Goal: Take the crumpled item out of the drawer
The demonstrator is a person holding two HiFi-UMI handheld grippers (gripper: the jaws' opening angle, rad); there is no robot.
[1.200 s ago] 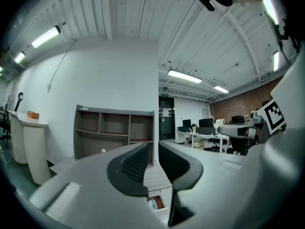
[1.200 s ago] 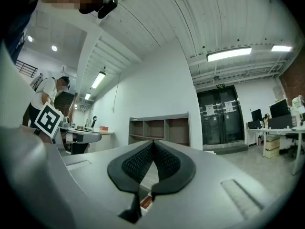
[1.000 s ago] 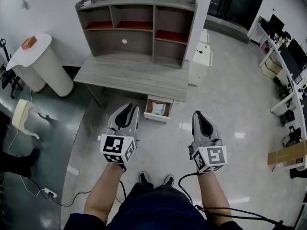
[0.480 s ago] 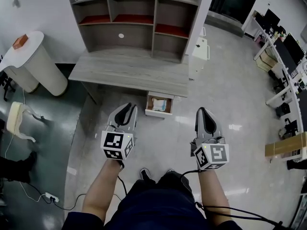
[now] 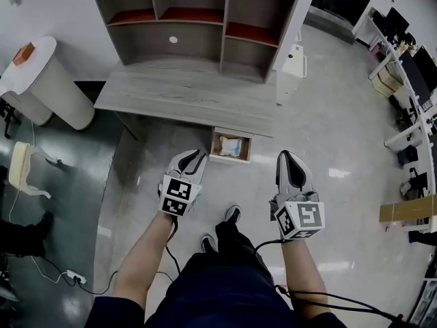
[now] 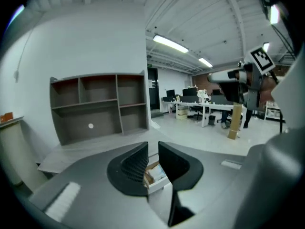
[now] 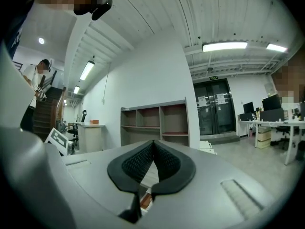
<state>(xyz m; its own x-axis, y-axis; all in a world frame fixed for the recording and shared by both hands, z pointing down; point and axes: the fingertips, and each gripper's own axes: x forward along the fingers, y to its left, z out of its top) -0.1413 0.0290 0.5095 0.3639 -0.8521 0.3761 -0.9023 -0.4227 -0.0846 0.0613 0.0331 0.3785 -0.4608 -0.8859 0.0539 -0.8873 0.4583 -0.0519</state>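
Under the grey desk [image 5: 184, 98] a small drawer [image 5: 243, 157] stands pulled out. A crumpled white and pale blue item [image 5: 231, 144] lies inside it. My left gripper [image 5: 194, 161] hovers just left of and short of the drawer, its jaws a narrow gap apart with nothing between them. In the left gripper view the drawer [image 6: 159, 186] and the crumpled item [image 6: 156, 171] show through that gap of the left gripper [image 6: 153, 149]. My right gripper [image 5: 287, 158] hangs to the drawer's right, apart from it. Its jaws meet at the tips in the right gripper view [image 7: 153, 143].
A grey shelf unit [image 5: 194, 19] with red-lined compartments stands on the desk. A white round bin [image 5: 41, 80] is at the left and a white cabinet [image 5: 295, 63] beside the desk's right end. The person's shoes [image 5: 231, 216] and floor cables [image 5: 75, 277] lie below.
The person has stepped towards the desk, so the drawer now lies close ahead of both grippers. The left gripper has shifted right, nearer the drawer. Both jaws look unchanged.
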